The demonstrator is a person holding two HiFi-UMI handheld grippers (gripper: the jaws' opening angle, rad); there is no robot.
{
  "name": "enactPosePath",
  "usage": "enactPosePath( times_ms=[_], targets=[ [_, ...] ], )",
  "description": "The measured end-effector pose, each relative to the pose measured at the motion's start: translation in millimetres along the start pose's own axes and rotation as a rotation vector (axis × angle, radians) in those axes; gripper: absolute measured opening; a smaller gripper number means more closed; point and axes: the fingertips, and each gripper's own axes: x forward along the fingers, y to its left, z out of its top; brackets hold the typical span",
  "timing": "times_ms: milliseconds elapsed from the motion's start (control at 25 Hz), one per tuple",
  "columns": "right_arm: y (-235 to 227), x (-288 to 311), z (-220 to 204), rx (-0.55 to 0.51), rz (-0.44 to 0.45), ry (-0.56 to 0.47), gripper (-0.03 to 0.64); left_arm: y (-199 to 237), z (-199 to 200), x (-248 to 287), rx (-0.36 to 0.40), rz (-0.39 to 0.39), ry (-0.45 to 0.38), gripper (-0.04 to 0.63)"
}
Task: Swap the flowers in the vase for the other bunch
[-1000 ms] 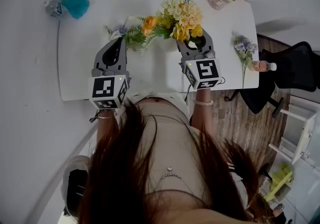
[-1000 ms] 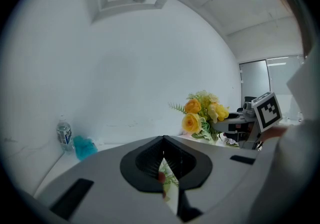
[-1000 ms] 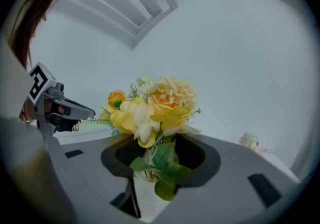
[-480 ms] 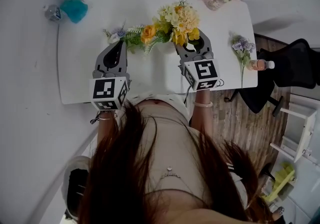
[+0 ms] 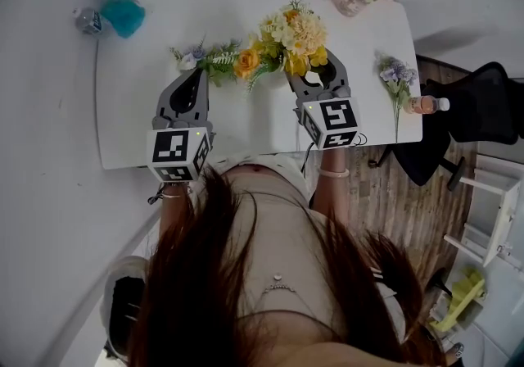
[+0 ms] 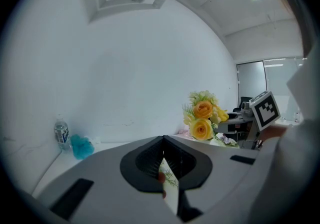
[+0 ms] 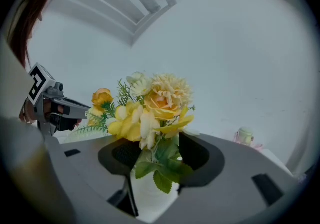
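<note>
White vase stands between the right gripper's jaws — just opening.

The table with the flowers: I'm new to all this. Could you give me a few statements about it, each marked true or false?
1. A purple bunch lies flat on the table, right of the vase. True.
2. The vase holds red roses. False: it holds yellow flowers.
3. The left gripper is wide open. False: it is shut on a pale strip.
4. The vase stands between the right gripper's jaws. True; those jaws have just been opening.
5. A teal thing sits beside a water bottle at a table corner. True.
</note>
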Motion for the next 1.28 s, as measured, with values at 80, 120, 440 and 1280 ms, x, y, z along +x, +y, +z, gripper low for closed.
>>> enactPosePath(
  times_ms=[80, 120, 440, 1280],
  targets=[
    [0.0, -2.0, -2.0, 0.004, 0.000, 0.006, 0.232, -2.0, -0.8, -0.7, 0.004, -0.004, -0.003, 0.003],
    [0.4, -3.2, -2.9, 0.006, 0.002, 0.011, 0.235, -2.7, -1.3, -1.2, 0.006, -0.004, -0.007, 0.003],
    [0.3, -10.1, -10.0, 0.039, 0.005, 0.066, 0.244, -9.9, 0.5, -3.9, 0.008, -0.024, -0.015, 0.003],
    [1.7, -30.3, -28.8, 0.072, 0.001, 0.152, 0.244, -24.1, -9.4, -15.1, -0.008, -0.042, 0.025, 0.003]
  ],
)
